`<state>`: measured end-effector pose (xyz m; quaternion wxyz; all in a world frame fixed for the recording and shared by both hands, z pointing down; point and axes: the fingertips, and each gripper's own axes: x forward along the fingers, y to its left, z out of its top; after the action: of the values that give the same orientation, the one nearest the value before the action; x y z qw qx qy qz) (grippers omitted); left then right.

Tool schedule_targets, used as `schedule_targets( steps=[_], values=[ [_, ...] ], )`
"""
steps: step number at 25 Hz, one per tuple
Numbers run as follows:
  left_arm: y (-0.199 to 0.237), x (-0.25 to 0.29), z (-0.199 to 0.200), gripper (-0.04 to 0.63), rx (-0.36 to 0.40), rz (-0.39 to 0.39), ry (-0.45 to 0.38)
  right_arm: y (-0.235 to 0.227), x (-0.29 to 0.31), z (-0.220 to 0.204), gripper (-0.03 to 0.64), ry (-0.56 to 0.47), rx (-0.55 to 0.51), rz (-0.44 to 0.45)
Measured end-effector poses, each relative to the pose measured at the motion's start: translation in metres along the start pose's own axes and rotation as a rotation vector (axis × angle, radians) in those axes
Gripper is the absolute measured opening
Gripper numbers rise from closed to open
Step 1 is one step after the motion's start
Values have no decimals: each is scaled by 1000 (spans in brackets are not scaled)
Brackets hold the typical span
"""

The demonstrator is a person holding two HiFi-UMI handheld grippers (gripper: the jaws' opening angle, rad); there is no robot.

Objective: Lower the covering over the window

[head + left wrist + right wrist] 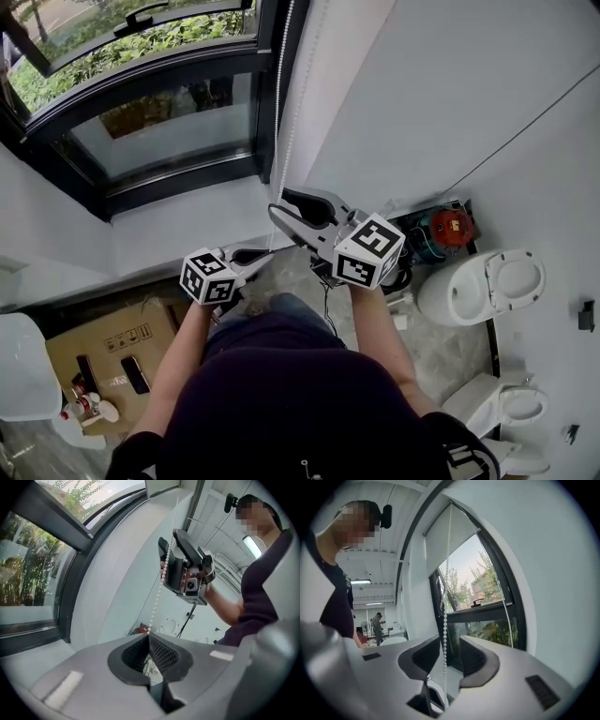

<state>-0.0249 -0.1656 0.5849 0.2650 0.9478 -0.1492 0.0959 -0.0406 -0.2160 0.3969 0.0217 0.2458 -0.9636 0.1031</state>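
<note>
A white bead chain (pixel 279 94) hangs beside the dark-framed window (pixel 159 122). My left gripper (pixel 267 253) is shut on the chain low down; in the left gripper view the beads (pixel 157 597) rise straight out of its closed tips (pixel 148 637). Higher up, my right gripper (pixel 279 202) stands open around the same chain. In the right gripper view the chain (pixel 444 620) runs between the parted pads (pixel 425 656) without touching them. The pale roller blind (pixel 443 541) covers only the top of the glass. A second strand (pixel 506 620) hangs further right.
A white wall (pixel 450 103) stands right of the window. Below lie a cardboard box (pixel 112 352), two white toilets (pixel 487 281), and a red device (pixel 450 225) with cables. Another person (pixel 377 625) stands far off in the room.
</note>
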Motion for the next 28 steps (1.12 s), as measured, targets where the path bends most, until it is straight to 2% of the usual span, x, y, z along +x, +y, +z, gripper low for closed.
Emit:
schedule_targets(
  steps=[1, 2, 3, 7, 10, 12, 15, 18, 21, 24, 28],
  values=[
    [0, 0, 0, 12, 1, 3, -10, 1, 1, 2, 115, -2, -3, 0],
    [-1, 0, 1, 12, 1, 6, -22, 2, 2, 4, 52, -3, -5, 1],
    [-1, 1, 1, 12, 3, 10, -36, 4, 2, 4, 26, -5, -5, 5],
    [-2, 2, 3, 12, 23, 17, -96, 6, 2, 4, 14, -20, 0, 0],
    [-1, 2, 3, 12, 6, 10, -151, 6, 5, 2, 14, -3, -45, -9],
    [-2, 3, 3, 12, 17, 10, -160, 5, 8, 1, 14, 21, -72, -18],
    [2, 7, 1, 12, 6, 21, -142, 0, 9, -4, 14, 78, -91, -26],
    [7, 9, -13, 12, -3, 37, -80, -4, 11, -20, 14, 160, -128, -53],
    [6, 8, -16, 12, -21, 24, -85, -7, 11, -23, 12, 151, -107, -67],
    [7, 8, -15, 12, -10, 25, -79, -10, 14, -23, 14, 146, -65, -36],
    [5, 10, -18, 12, -2, 15, -58, -11, 18, -50, 14, 256, -64, -23]
  ],
)
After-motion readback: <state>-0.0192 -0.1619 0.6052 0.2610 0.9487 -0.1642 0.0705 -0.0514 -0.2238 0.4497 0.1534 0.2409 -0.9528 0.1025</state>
